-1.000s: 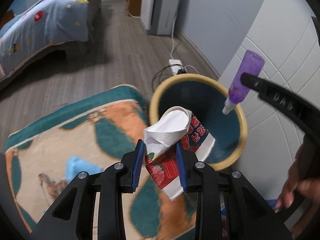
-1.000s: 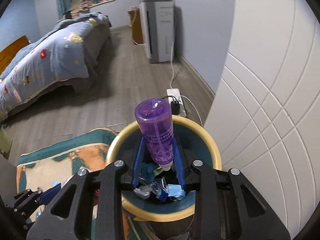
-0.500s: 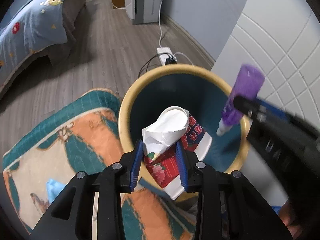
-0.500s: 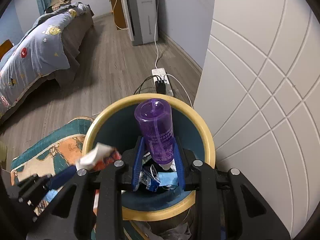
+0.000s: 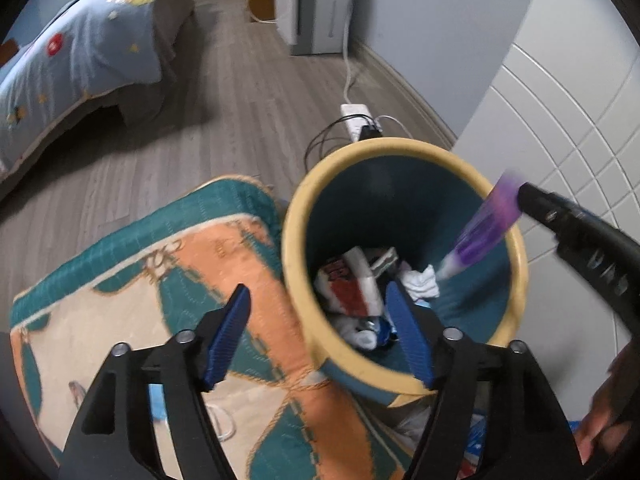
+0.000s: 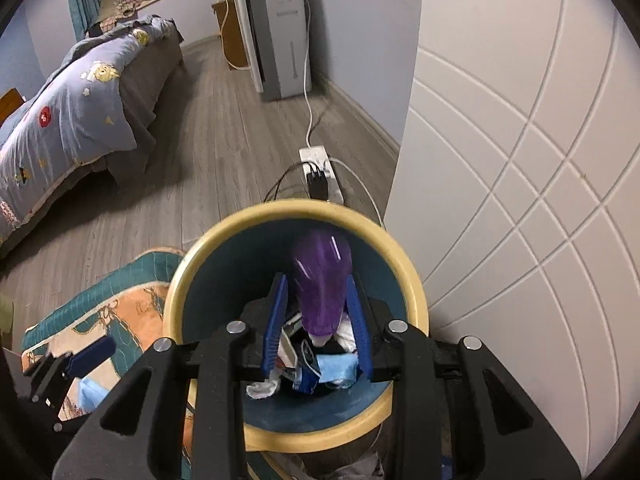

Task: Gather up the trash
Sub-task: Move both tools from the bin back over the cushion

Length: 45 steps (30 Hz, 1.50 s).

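Left tool (image 5: pixel 316 336): jaws opening, wide apart, nothing between them; it hangs over the near rim of the bin.
Right tool (image 6: pixel 318 320): jaws opening, the purple bottle (image 6: pixel 320 284) between the blue pads; whether the pads touch it cannot be told through the blur.
Bottle axis: long axis slanted, pale nozzle end down into the bin, base up and toward the right wall in the left wrist view (image 5: pixel 486 226); it is smeared by motion.
Carton (image 5: pixel 352 284): red and white, crumpled, lying inside the bin on top of other rubbish, long axis running near to far.
Bin (image 6: pixel 408 276): round, yellow rim, blue inside, standing on the floor just beside the white panelled wall (image 6: pixel 520 160).
Bin contents: white tissue (image 5: pixel 422 280) and blue and white scraps, partly hidden by the tool fingers; print unreadable.
Rug (image 5: pixel 132 280): teal, orange and cream, left of the bin, cut off at the near edge.
Hand (image 5: pixel 608 420): only a blurred part shows at the right edge.
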{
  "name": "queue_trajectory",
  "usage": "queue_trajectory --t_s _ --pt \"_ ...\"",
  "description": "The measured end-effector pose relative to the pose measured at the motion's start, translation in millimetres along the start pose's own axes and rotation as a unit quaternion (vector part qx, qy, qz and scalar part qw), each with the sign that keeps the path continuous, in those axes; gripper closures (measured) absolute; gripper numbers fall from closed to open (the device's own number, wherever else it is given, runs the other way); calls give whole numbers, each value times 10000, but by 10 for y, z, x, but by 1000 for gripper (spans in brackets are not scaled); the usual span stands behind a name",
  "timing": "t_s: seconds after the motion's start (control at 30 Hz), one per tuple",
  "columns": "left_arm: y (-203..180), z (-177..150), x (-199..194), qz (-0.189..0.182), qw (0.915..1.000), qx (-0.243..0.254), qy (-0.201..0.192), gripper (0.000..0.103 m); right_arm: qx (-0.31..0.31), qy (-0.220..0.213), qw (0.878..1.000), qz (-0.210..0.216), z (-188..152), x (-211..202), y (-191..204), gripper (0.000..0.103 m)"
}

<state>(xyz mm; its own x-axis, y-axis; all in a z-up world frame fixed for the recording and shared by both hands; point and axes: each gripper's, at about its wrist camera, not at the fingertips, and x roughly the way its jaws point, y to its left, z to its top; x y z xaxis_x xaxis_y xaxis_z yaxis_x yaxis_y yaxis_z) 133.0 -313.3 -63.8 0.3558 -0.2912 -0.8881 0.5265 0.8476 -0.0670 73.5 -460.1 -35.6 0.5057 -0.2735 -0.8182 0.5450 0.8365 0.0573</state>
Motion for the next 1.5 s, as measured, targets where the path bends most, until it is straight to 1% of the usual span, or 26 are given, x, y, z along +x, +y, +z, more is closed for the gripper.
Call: queue_trajectory --t_s 0.07,0.13,0.2,0.23,0.27,0.3,0.37,0.47,0.57,0.7,0.77,0.83,0.9,0.97,1.07,1.13,1.23,1.33,1.43,1.5 --pt "90 -41 -18 37 9999 -98 -38 28 -52 -58 10000 -18 3 -23 21 52" --pt "191 -77 -42 105 9998 -188 -48 27 -12 -93 10000 17 15 -56 14 49" --pt "310 -142 -108 141 9994 -291 -103 25 27 -122 9999 51 23 -99 12 36" --pt "356 -167 -133 173 9992 -329 -125 21 20 -175 9998 70 27 -139 24 23" --pt "412 -203 -173 206 9989 -378 -163 19 -11 -219 9997 90 32 -168 35 15" --pt "504 -254 -240 247 9984 -455 -241 14 -66 -270 9995 141 33 -212 64 13" --pt "613 -310 -332 304 9974 -564 -323 12 -160 -319 9991 236 39 -262 121 6" --pt "822 -452 -530 348 9958 -715 -451 10 -365 -369 9980 353 35 -335 239 6" --pt "984 -624 -744 549 9946 -670 -567 10 -547 -372 9965 501 8 -384 368 6" --pt "1331 -929 -1008 760 9917 -848 -604 9 -848 -191 9933 763 -69 -423 614 6" --pt "1510 -1090 -1120 825 9898 -1000 -600 8 -985 -85 9898 1027 -127 -467 770 6" --pt "1693 -1260 -1228 928 9878 -1106 -582 8 -1139 -46 9864 1183 -186 -519 923 6" --pt "1851 -1439 -1319 1061 9859 -1173 -540 8 -1314 0 9827 1305 -260 -560 1072 6" --pt "1976 -1607 -1385 1155 9846 -1224 -477 8 -1554 149 9768 1466 -375 -573 1269 6" --pt "2122 -1824 -1429 1226 9828 -1318 -416 8 -1854 288 9693 1591 -522 -562 1503 6" --pt "2234 -1957 -1406 1178 9815 -1479 -302 7 -2001 350 9659 1604 -621 -547 1642 6" --pt "2317 -2110 -1335 975 9806 -1689 -187 7 -2181 513 9614 1598 -747 -485 1818 6" --pt "2355 -2276 -1135 751 9781 -1937 108 7 -2347 671 9566 1590 -883 -414 2003 6" --pt "2373 -2349 -953 654 9766 -2017 365 7 -2541 793 9515 1543 -979 -338 2155 6" --pt "2408 -2385 -910 535 9749 -2127 392 7 -2678 861 9480 1488 -1042 -278 2248 6"
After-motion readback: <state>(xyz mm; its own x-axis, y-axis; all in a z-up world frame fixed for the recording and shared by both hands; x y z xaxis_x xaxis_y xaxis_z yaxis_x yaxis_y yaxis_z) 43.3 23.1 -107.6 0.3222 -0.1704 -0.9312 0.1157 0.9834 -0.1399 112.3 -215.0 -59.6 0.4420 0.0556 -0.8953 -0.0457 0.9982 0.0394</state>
